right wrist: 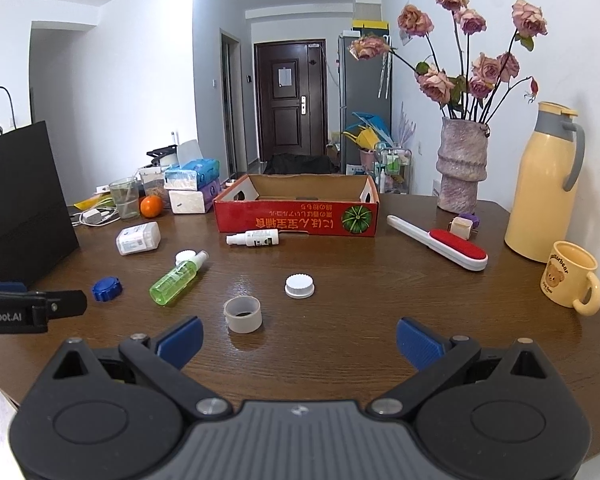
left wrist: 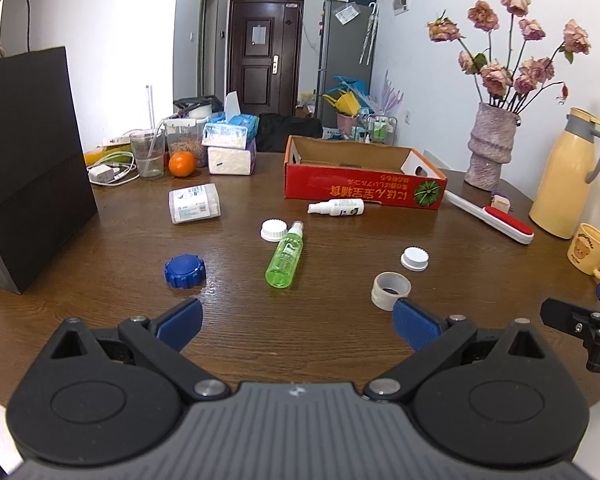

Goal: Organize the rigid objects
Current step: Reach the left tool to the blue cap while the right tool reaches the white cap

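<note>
- Black bag (left wrist: 28,160) stands tall at the surface's (left wrist: 340,344) left edge, walling that side.
- Blue cap (left wrist: 185,271), green bottle (left wrist: 286,258) lying flat with a white lid (left wrist: 273,229) touching its neck, then a clear ring (left wrist: 391,290) and a second lid (left wrist: 415,258) — all loose mid-surface.
- White spray bottle (left wrist: 336,207) lies just before the red box (left wrist: 364,176), which is open-topped.
- Lint brush (right wrist: 440,248), vase (right wrist: 462,168), flask (right wrist: 544,188) and mug (right wrist: 572,278) crowd the right edge.
- Left tongs (left wrist: 296,322) and right tongs (right wrist: 298,338) — both spread wide, empty, over bare wood near the front edge.
</note>
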`<act>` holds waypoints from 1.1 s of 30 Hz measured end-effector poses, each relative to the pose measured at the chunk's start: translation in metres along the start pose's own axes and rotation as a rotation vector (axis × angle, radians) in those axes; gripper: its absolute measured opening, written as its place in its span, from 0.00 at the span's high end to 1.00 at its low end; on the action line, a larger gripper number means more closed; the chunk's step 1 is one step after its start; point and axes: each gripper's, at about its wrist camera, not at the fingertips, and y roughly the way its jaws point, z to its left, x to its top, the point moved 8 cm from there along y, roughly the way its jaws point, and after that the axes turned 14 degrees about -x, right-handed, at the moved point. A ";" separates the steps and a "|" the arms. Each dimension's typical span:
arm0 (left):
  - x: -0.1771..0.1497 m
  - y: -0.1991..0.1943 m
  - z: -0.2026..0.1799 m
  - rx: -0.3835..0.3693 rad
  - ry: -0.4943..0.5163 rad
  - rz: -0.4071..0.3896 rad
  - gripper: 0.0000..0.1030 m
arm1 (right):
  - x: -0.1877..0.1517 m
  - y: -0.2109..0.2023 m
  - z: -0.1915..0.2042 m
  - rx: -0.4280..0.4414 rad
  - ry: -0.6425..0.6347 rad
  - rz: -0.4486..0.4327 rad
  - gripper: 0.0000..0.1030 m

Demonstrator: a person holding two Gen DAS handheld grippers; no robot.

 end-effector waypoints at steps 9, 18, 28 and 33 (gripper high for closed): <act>0.003 0.032 0.024 0.018 -0.027 0.045 0.00 | 0.004 0.037 0.006 -0.012 -0.002 0.046 0.00; 0.010 0.062 0.059 0.061 -0.064 0.075 0.00 | 0.010 0.076 0.012 -0.026 0.003 0.082 0.00; 0.011 0.091 0.094 0.100 -0.106 0.118 0.00 | 0.012 0.122 0.023 -0.039 -0.010 0.132 0.01; 0.012 0.104 0.110 0.122 -0.124 0.136 0.00 | 0.013 0.144 0.027 -0.046 -0.015 0.151 0.01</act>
